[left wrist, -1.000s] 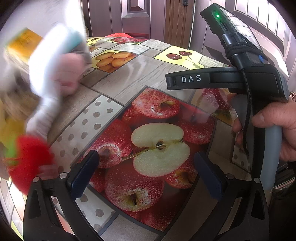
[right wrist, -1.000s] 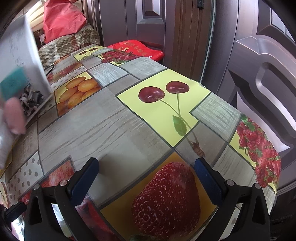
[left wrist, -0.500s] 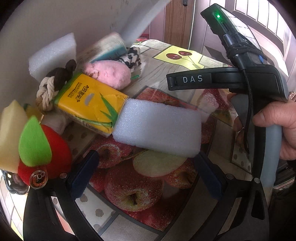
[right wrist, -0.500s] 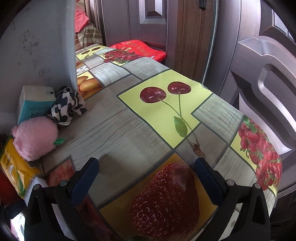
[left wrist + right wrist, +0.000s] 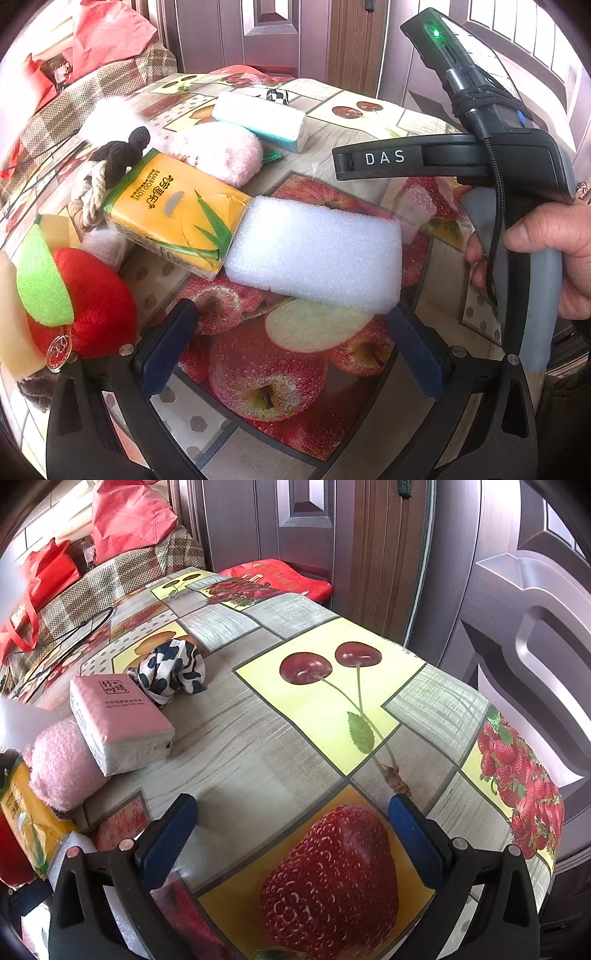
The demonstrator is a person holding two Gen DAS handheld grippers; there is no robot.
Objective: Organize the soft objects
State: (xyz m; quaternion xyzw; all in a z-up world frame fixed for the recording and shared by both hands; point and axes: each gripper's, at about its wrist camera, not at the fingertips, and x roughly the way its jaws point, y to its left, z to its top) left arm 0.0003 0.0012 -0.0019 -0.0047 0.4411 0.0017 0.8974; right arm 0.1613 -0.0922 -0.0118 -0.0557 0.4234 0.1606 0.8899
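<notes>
White foam block (image 5: pixel 314 247): porous rectangular slab (frame centre), touching glossy yellow tissue pack (image 5: pixel 173 210). Left gripper (image 5: pixel 291 347), right gripper (image 5: pixel 295 830): jaws apart, empty.

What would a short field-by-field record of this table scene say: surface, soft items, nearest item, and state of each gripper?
surface: fruit-print tablecloth
soft items: white foam block, yellow tissue pack, pink plush, red plush apple, rope toy, pink tissue pack, spotted cloth
nearest to left gripper: white foam block
left gripper: jaws open, empty
right gripper: jaws open, empty
</notes>
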